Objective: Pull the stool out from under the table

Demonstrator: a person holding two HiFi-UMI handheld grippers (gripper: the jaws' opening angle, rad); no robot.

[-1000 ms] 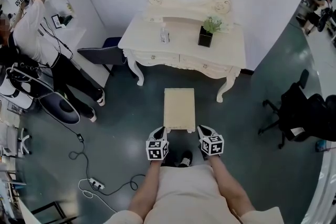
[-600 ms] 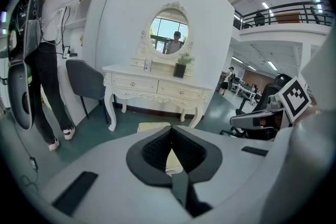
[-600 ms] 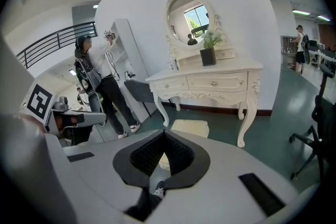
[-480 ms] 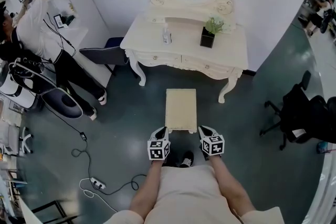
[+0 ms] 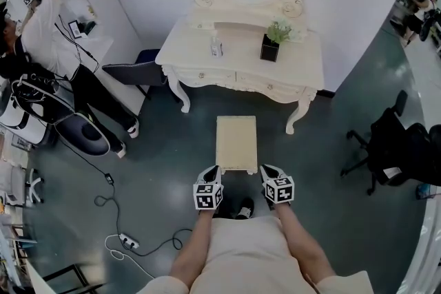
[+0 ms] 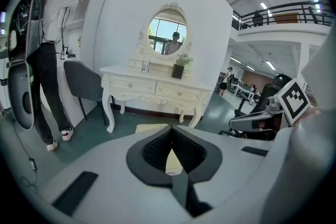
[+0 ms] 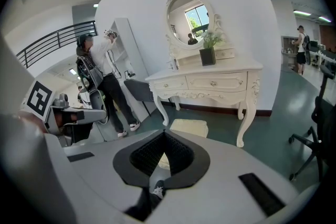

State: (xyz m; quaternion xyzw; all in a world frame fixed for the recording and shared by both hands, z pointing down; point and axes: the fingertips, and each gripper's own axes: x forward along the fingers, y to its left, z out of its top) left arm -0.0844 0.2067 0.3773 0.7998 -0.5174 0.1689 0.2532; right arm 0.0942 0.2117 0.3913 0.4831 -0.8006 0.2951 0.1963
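The person's forearms [image 5: 189, 244] reach forward and down, side by side. The left hand-held gripper [image 5: 213, 170] and the right hand-held gripper [image 5: 266, 169] are level with each other, and each has its jaws pressed together on nothing. The stool [image 5: 236, 142] stands on the floor [image 5: 172, 148] just ahead of both tips, its near edge spanning the gap between them. The bench [image 5: 238, 55] lies farther ahead, clear of the stool.

an open office hall, shown by a mezzanine railing [image 6: 286, 8], office chair [image 5: 386, 141] and staged dressing table [image 5: 303, 57].
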